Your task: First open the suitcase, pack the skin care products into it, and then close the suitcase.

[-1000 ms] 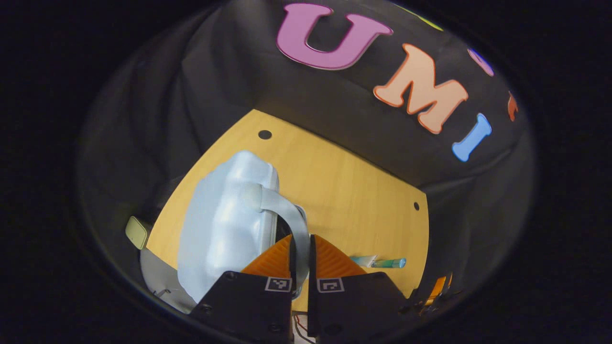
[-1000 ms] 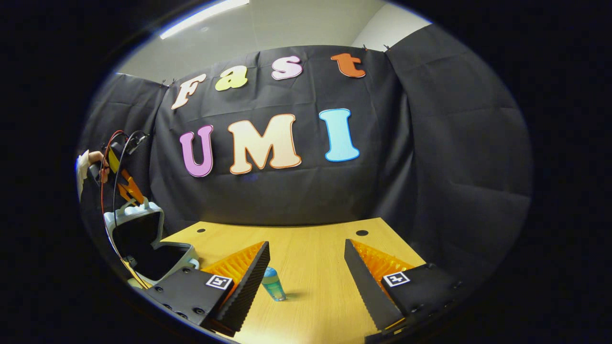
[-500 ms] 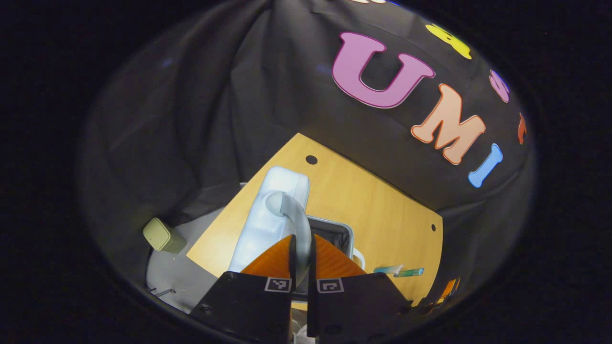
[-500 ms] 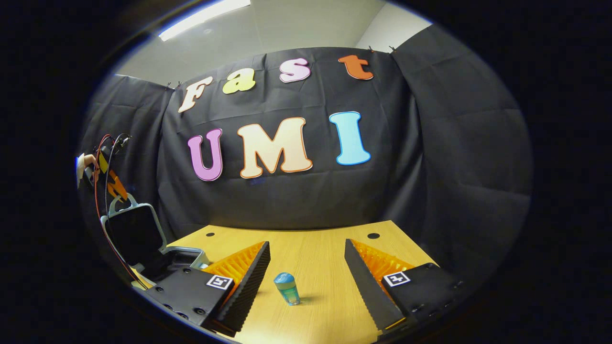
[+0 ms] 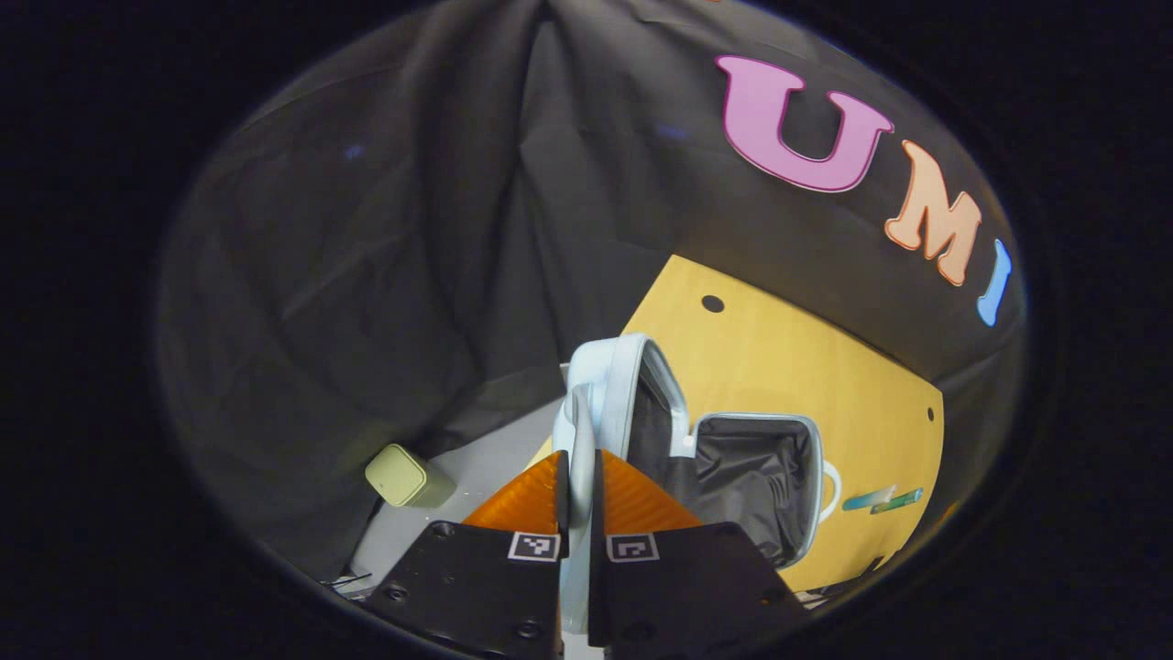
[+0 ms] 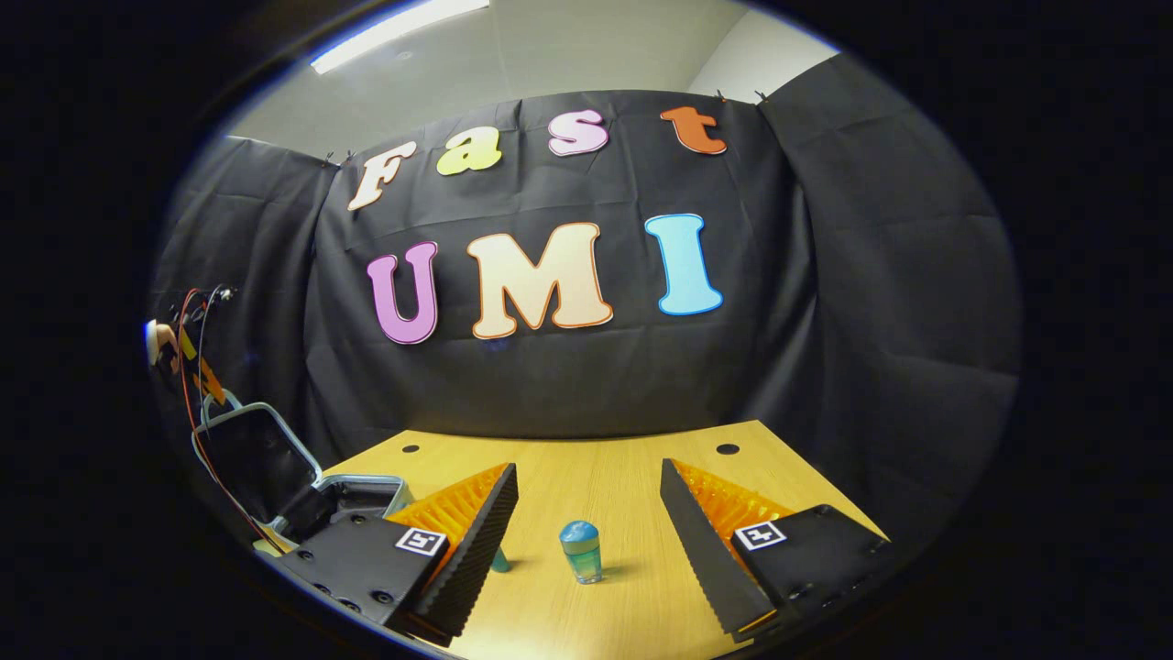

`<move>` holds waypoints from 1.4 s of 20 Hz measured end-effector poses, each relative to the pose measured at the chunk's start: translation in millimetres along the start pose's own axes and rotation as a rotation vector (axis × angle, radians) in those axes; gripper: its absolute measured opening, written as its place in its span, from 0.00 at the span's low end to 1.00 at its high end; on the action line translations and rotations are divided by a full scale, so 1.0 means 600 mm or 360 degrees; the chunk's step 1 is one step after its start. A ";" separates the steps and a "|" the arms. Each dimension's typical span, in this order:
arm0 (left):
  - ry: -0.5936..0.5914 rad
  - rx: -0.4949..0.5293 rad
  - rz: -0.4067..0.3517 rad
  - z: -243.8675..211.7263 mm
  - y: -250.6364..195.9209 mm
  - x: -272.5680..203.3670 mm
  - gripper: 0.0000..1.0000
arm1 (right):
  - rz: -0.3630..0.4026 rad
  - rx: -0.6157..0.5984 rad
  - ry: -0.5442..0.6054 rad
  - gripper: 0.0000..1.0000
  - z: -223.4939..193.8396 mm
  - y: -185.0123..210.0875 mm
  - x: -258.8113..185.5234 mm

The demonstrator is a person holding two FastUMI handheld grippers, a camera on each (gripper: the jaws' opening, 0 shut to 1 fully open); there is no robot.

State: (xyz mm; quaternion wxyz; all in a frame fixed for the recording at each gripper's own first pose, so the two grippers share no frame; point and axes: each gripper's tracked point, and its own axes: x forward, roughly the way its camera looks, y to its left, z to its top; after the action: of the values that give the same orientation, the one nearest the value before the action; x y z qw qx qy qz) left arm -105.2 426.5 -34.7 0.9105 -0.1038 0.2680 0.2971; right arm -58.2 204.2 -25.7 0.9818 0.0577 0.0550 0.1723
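On the wooden desk [image 6: 632, 477] in the black-draped booth, the suitcase [image 5: 733, 467] stands open at the left end, our left gripper [image 5: 577, 486] clamped on its lid handle [image 5: 579, 431]. It looks light and stiff-shelled, best held by that handle. Our right gripper [image 6: 586, 513] has its fingers apart around the small upright blue-capped bottle [image 6: 581, 552], likely light, smooth and easily tipped, so we would grip its body.

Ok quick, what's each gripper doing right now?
Left gripper: shut on the suitcase handle, lid lifted open.
Right gripper: open, holding nothing; small blue-capped bottle stands on the table between its fingers.
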 end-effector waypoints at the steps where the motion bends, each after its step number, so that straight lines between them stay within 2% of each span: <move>1: 0.0001 -0.0001 0.0024 -0.012 0.021 0.014 0.04 | -0.0008 -0.0012 -0.0004 0.98 0.001 0.004 -0.001; 4: 0.0032 0.0041 0.0088 -0.053 0.074 0.057 0.04 | -0.0020 -0.0038 -0.0013 0.98 0.007 0.015 -0.002; 6: 0.0036 0.0006 0.0088 -0.072 0.089 0.084 0.04 | -0.0024 -0.0046 -0.0004 0.95 0.007 0.021 -0.002; 8: 0.0036 -0.0092 0.0046 -0.098 0.094 0.115 0.04 | -0.0032 -0.0053 0.0004 0.98 0.007 0.025 -0.002; 11: 0.0096 -0.0214 0.0005 -0.151 0.101 0.160 0.04 | -0.0038 -0.0070 0.0015 0.95 0.005 0.036 -0.004; 12: 0.0115 -0.0233 0.0002 -0.167 0.102 0.175 0.04 | -0.0036 -0.0078 0.0021 0.98 0.003 0.041 -0.005; 17: 0.0207 -0.0272 -0.0022 -0.228 0.093 0.234 0.04 | -0.0030 -0.0098 0.0045 0.95 -0.004 0.057 -0.006; 20: 0.0224 -0.0278 -0.0009 -0.242 0.091 0.251 0.11 | -0.0030 -0.0124 0.0046 0.95 -0.005 0.060 -0.008; 21: 0.0223 -0.0293 -0.0015 -0.239 0.089 0.253 0.06 | -0.0031 -0.0128 0.0052 0.95 -0.006 0.060 -0.007; 22: 0.0220 -0.0300 -0.0021 -0.238 0.085 0.250 0.21 | -0.0031 -0.0126 0.0056 0.98 -0.008 0.059 -0.007; 23: 0.0217 -0.0290 -0.0020 -0.239 0.086 0.250 0.26 | -0.0031 -0.0120 0.0063 0.98 -0.011 0.058 -0.006; 24: 0.0204 -0.0271 0.0005 -0.239 0.093 0.242 0.44 | -0.0029 -0.0113 0.0068 0.95 -0.013 0.056 -0.006; 26: 0.0140 -0.0202 0.0108 -0.224 0.113 0.221 0.79 | -0.0024 -0.0103 0.0073 0.98 -0.016 0.052 -0.003; 28: 0.0069 -0.0159 0.0135 -0.201 0.101 0.188 0.98 | -0.0019 -0.0104 0.0082 0.95 -0.022 0.046 0.001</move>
State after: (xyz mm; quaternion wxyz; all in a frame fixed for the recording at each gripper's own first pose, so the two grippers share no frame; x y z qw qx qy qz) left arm -116.2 488.1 -199.4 0.8848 -0.1440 0.2767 0.3460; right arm -68.3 231.4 -35.3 0.9825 0.0209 0.0750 0.1694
